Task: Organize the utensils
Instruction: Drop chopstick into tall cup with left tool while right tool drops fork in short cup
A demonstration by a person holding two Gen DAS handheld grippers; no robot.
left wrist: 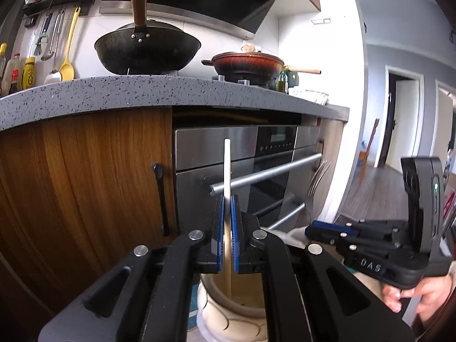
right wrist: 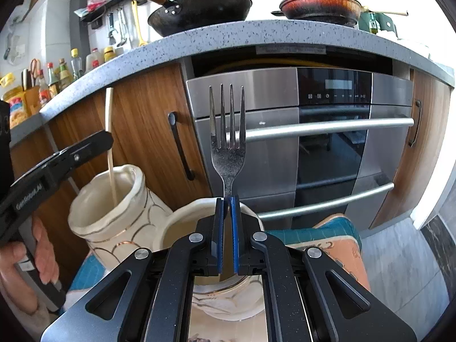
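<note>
My left gripper (left wrist: 227, 199) is shut on a pale chopstick (left wrist: 227, 168) that stands upright, its lower end inside a cream ceramic jar (left wrist: 228, 310) below the jaws. In the right wrist view the chopstick (right wrist: 109, 131) drops into that jar (right wrist: 114, 213) at the left. My right gripper (right wrist: 227, 199) is shut on the handle of a metal fork (right wrist: 228, 142), tines up, above a second cream jar (right wrist: 182, 222). The fork (left wrist: 313, 188) and the right gripper (left wrist: 316, 229) also show at the right of the left wrist view.
A steel oven (right wrist: 313, 142) with bar handles stands straight ahead under a speckled grey counter (left wrist: 142, 94). Wooden cabinet doors (left wrist: 85, 185) flank it. A black wok (left wrist: 148, 48) and a red pan (left wrist: 248, 65) sit on the hob. A teal and orange cloth (right wrist: 327, 236) lies under the jars.
</note>
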